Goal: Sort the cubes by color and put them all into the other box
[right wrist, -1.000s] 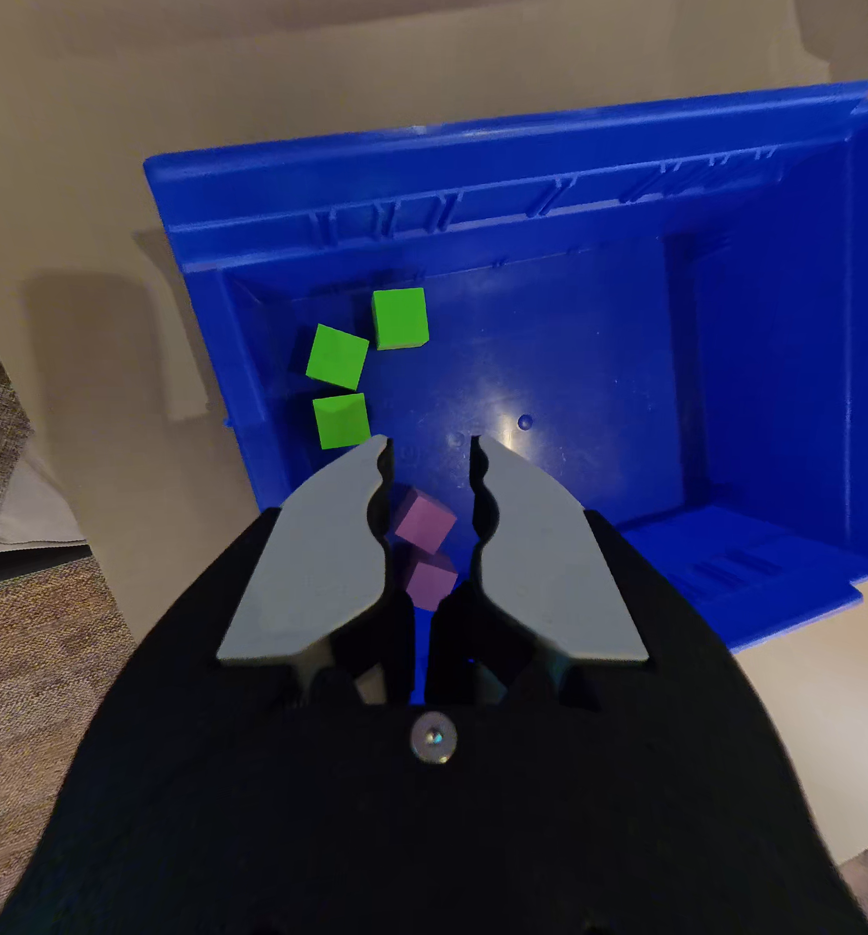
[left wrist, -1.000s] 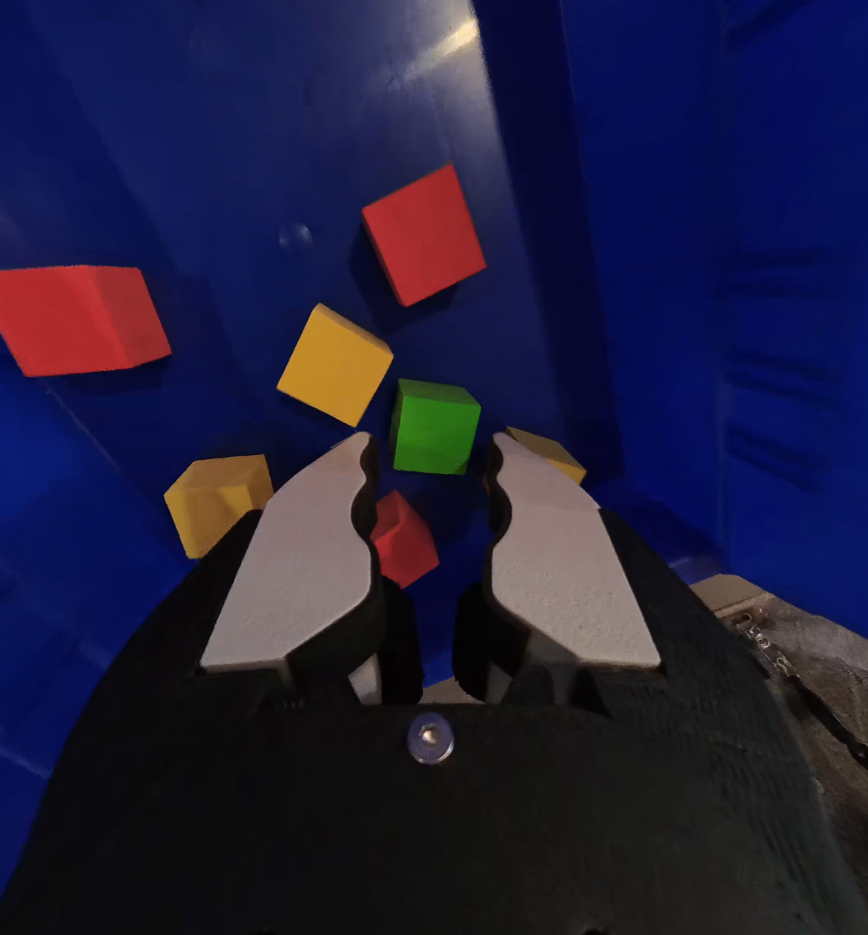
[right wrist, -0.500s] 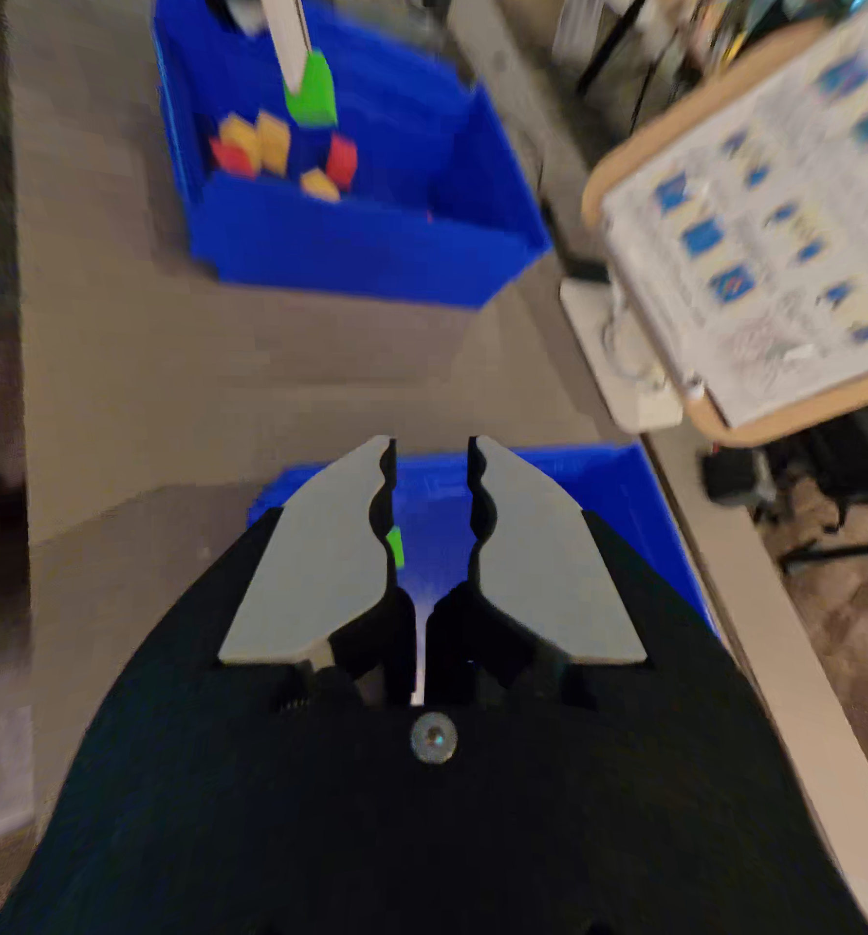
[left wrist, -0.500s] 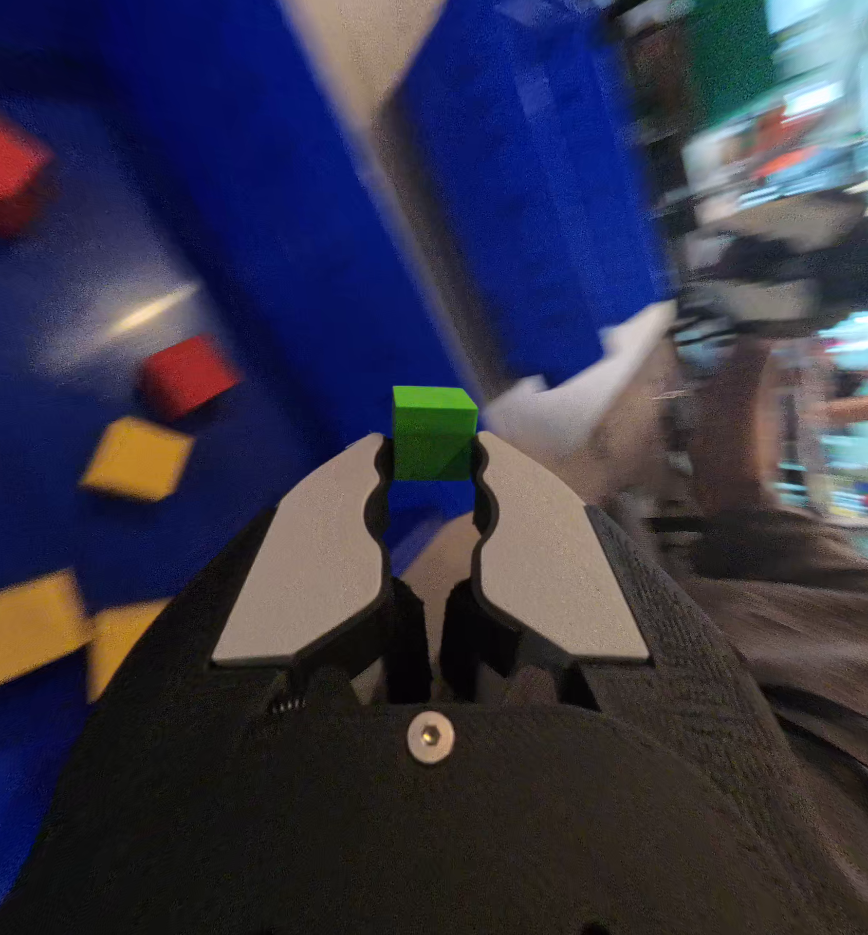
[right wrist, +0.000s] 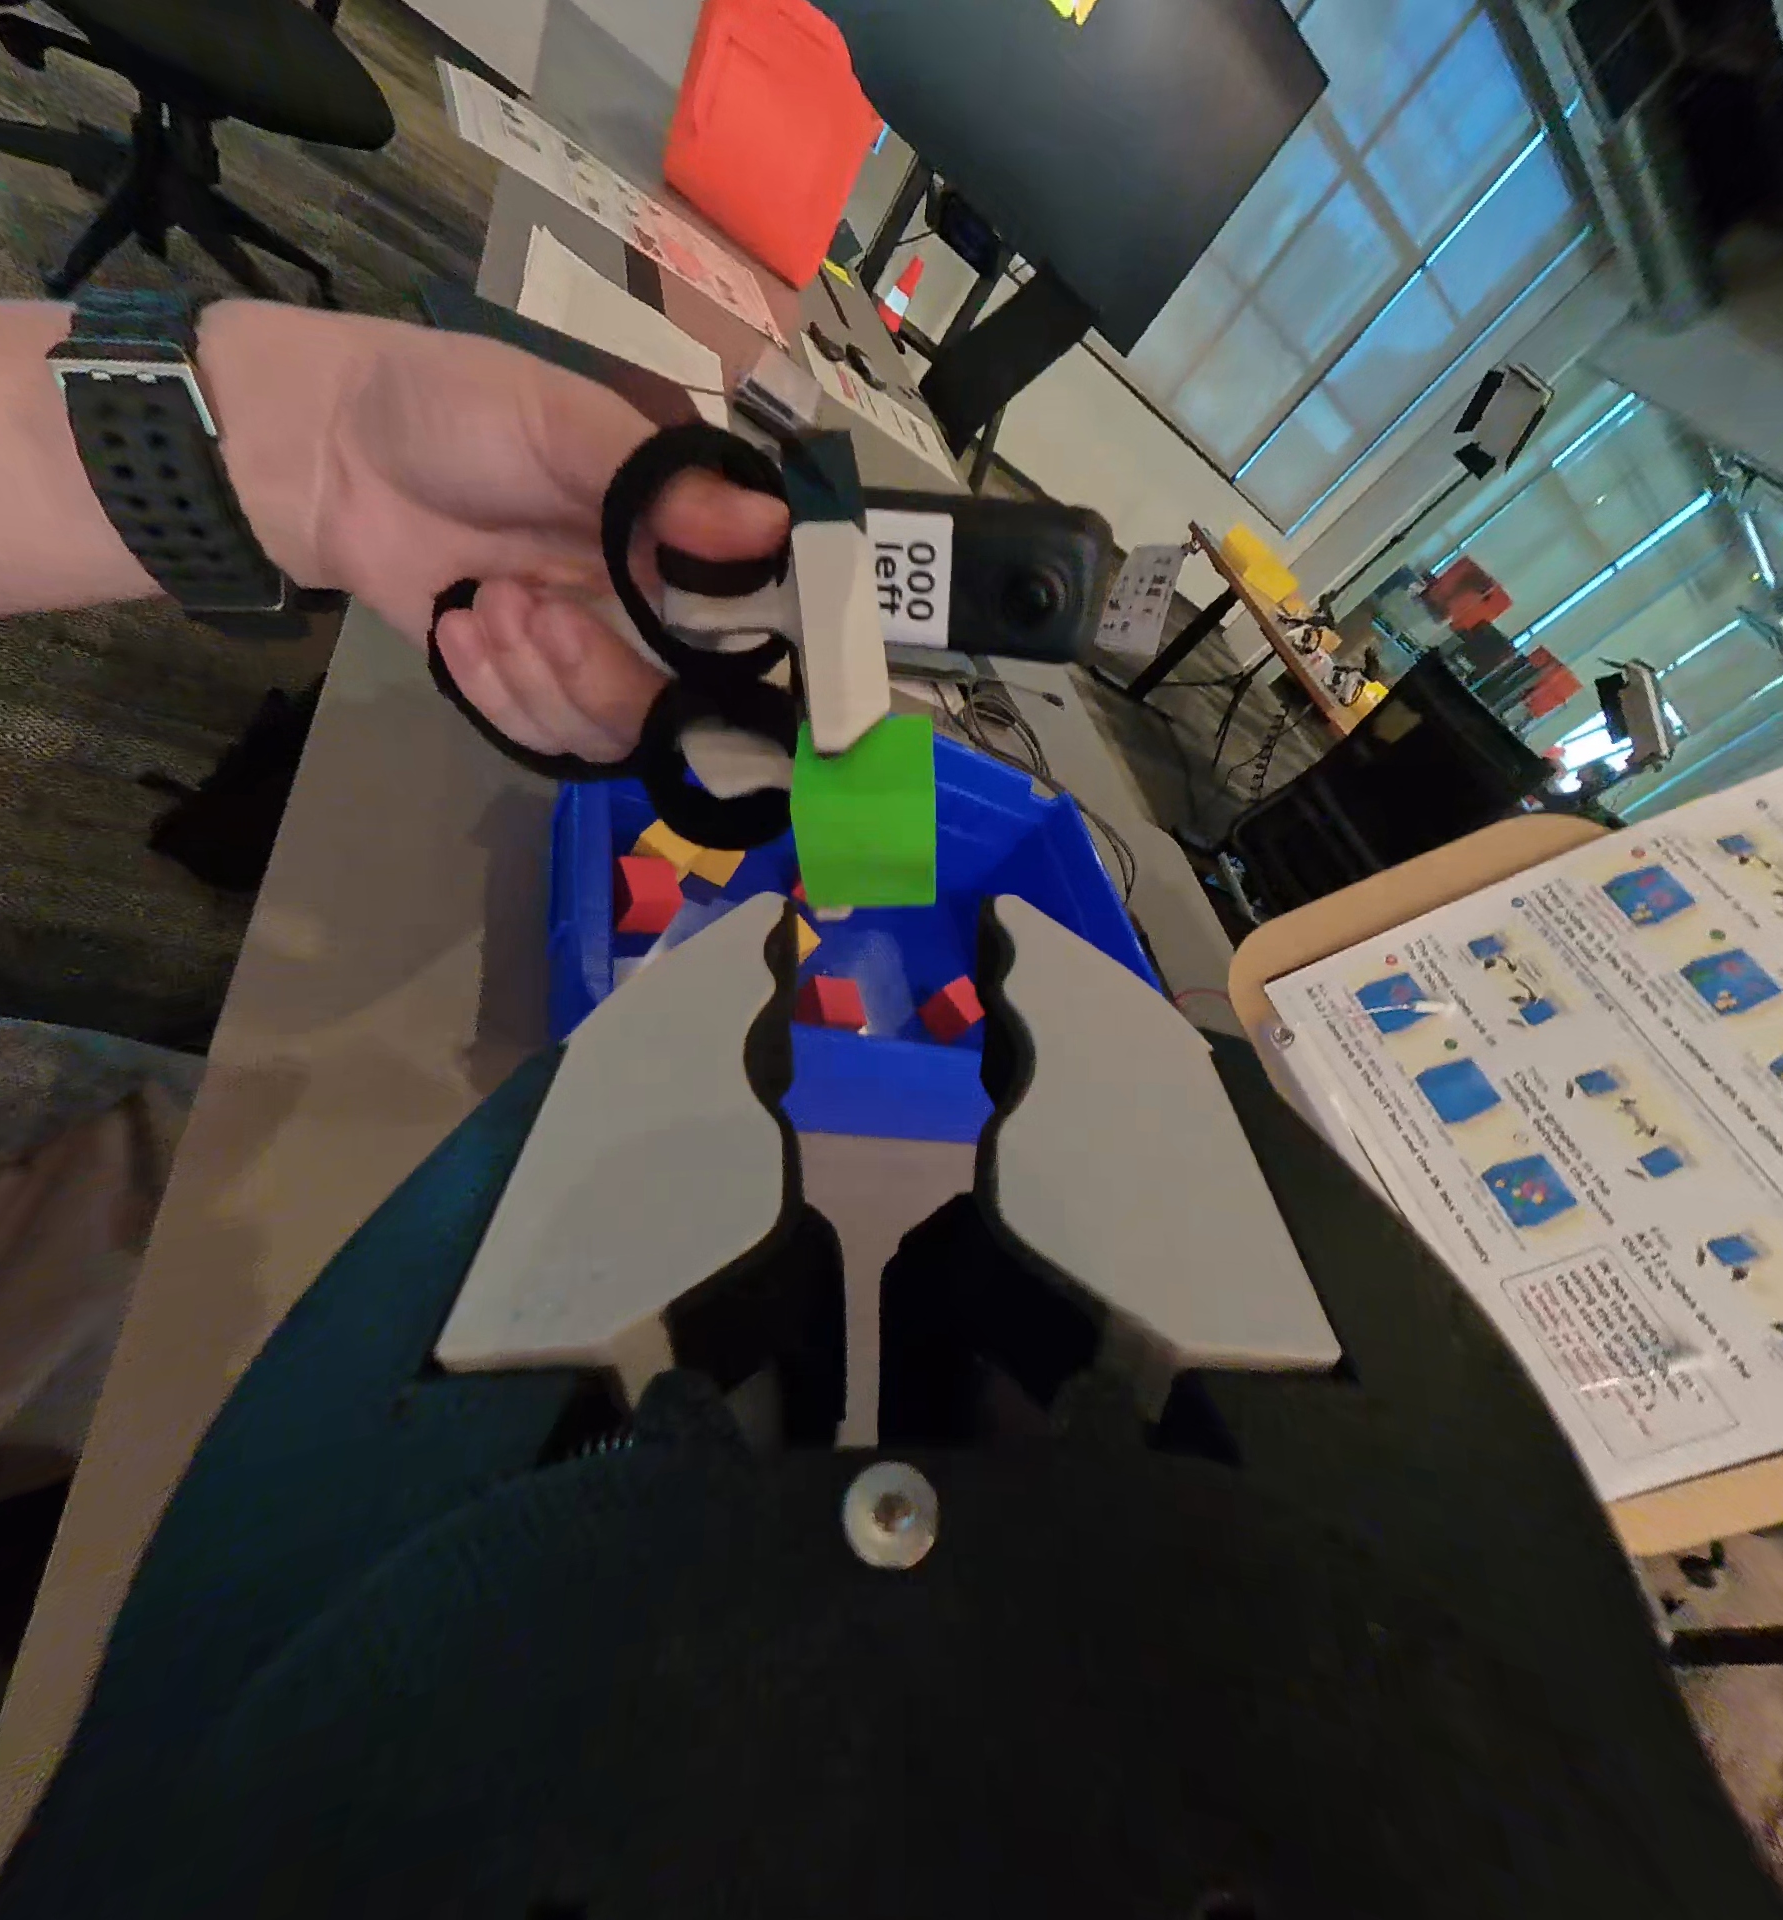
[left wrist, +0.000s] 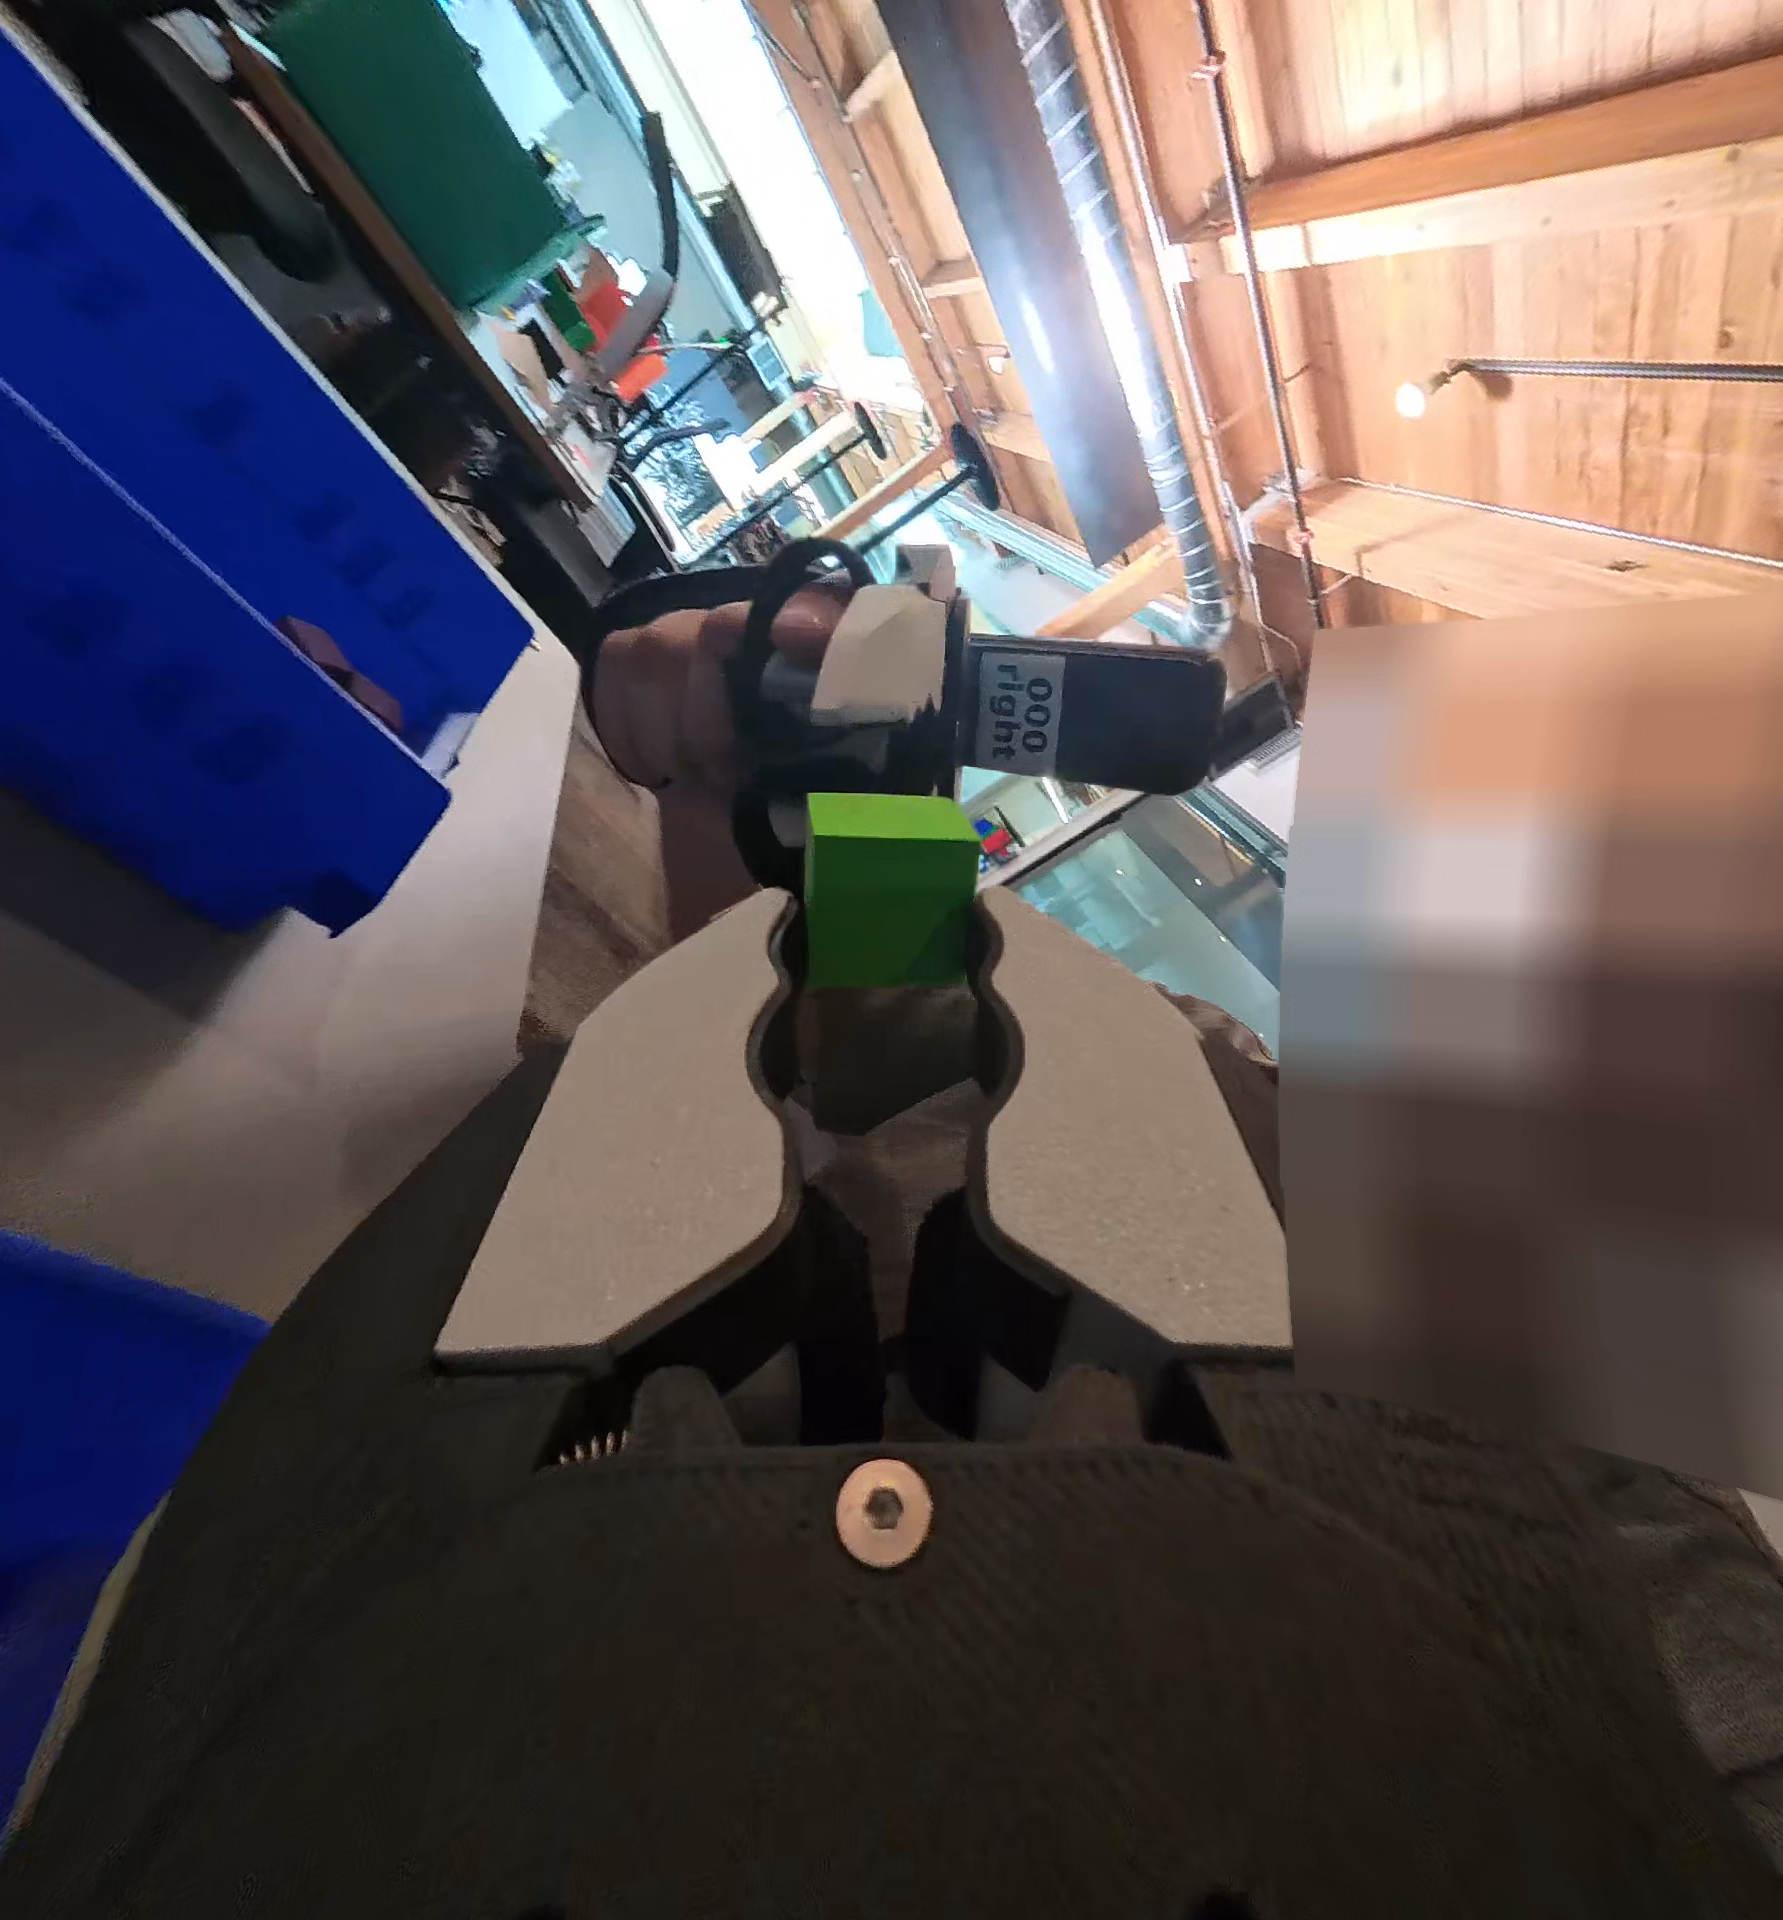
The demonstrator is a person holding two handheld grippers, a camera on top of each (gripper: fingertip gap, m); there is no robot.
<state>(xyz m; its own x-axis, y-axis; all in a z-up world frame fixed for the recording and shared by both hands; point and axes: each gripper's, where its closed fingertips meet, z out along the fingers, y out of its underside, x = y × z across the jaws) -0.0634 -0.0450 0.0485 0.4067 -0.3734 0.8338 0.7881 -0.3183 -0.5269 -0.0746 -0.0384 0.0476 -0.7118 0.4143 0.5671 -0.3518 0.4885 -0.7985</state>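
My left gripper (left wrist: 882,914) is shut on a green cube (left wrist: 887,899) and holds it in the air, clear of the bins. In the right wrist view the same cube (right wrist: 866,821) hangs from the left gripper's fingers (right wrist: 840,665), which a hand (right wrist: 430,499) holds. My right gripper (right wrist: 887,920) is open and empty, with its tips just short of the cube and pointing at it. The two grippers face each other. The right gripper's body (left wrist: 866,675) shows beyond the cube in the left wrist view.
A blue bin (right wrist: 1063,862) with red and yellow cubes sits on the grey table (right wrist: 347,987) below the cube. Another blue bin (left wrist: 191,623) with a purple cube (left wrist: 331,665) is at the left. A board with a printed sheet (right wrist: 1593,1091) lies at the right.
My left gripper shut on the green cube, lifted it out of the bin and swung toward the right gripper. My right gripper left the other bin and turned toward the cube.
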